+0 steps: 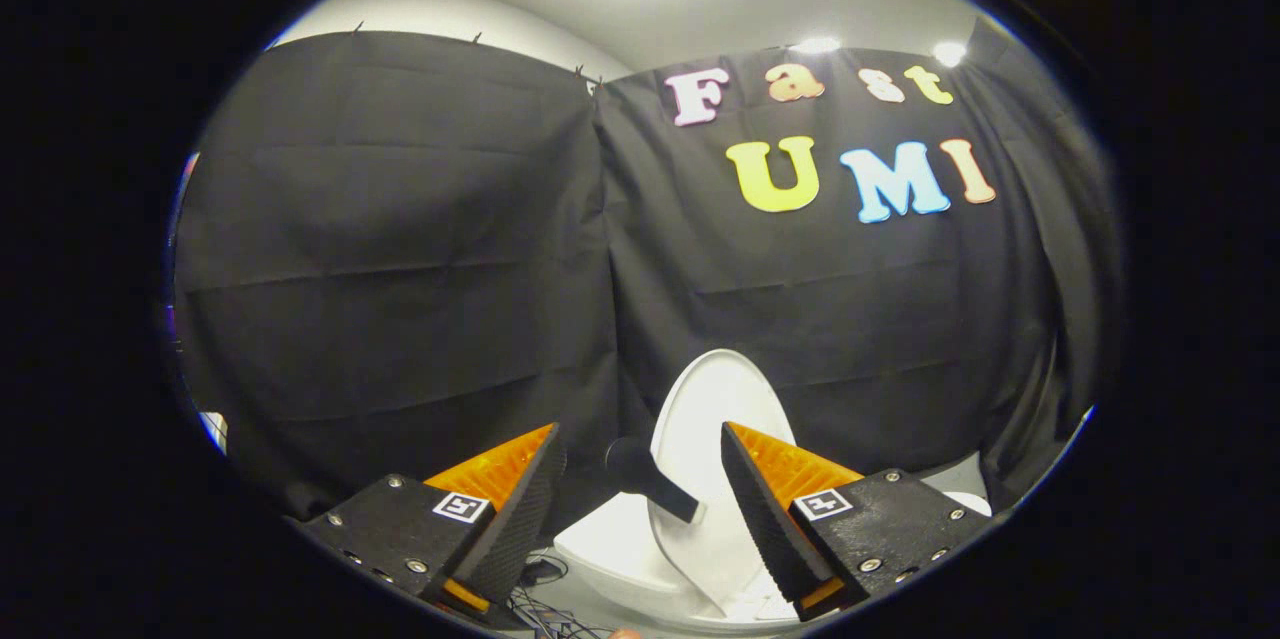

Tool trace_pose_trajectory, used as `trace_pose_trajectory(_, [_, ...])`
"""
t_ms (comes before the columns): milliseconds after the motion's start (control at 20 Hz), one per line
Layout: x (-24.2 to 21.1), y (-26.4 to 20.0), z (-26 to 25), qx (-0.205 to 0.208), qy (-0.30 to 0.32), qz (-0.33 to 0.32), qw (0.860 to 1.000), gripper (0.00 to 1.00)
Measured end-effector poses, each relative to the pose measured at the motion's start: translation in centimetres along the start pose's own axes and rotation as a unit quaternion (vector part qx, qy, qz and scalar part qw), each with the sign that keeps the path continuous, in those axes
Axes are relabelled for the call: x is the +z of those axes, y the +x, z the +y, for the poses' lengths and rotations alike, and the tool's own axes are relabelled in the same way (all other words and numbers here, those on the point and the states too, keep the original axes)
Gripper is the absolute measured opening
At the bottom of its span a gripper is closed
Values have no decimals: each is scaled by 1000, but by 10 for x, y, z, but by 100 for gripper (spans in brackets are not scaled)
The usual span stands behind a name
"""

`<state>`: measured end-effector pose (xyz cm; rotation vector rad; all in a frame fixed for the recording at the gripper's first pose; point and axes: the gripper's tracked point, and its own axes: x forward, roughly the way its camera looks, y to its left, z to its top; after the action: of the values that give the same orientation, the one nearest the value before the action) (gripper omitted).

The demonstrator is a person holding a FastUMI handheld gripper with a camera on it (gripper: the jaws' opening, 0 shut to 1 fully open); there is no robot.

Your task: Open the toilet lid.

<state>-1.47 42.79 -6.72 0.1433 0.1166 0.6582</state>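
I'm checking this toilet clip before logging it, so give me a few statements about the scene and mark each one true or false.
1. The toilet lid stands raised. True.
2. The tool is shut on the lid. False: its fingers are apart, gripping nothing.
3. A black handle sticks out from the lid, between the fingers. True.
4. The fingers' inner pads are smooth white. False: black and ridged, with orange backs.
5. Cables lie by the toilet's base. True.

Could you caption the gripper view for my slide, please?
Open gripper facing the raised toilet lid and its black handle.
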Motion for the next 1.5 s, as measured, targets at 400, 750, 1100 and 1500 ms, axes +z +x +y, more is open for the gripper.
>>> trace_pose_trajectory(400, [77,-61,-112,-85,-38,-89,992,94])
trace_pose_trajectory(750, [89,-111,-228,-115,-91,-79,986,94])
trace_pose_trajectory(1100, [115,-161,-323,-171,-137,-89,972,94])
trace_pose_trajectory(1500, [124,-190,-365,-195,-122,-87,969,94])
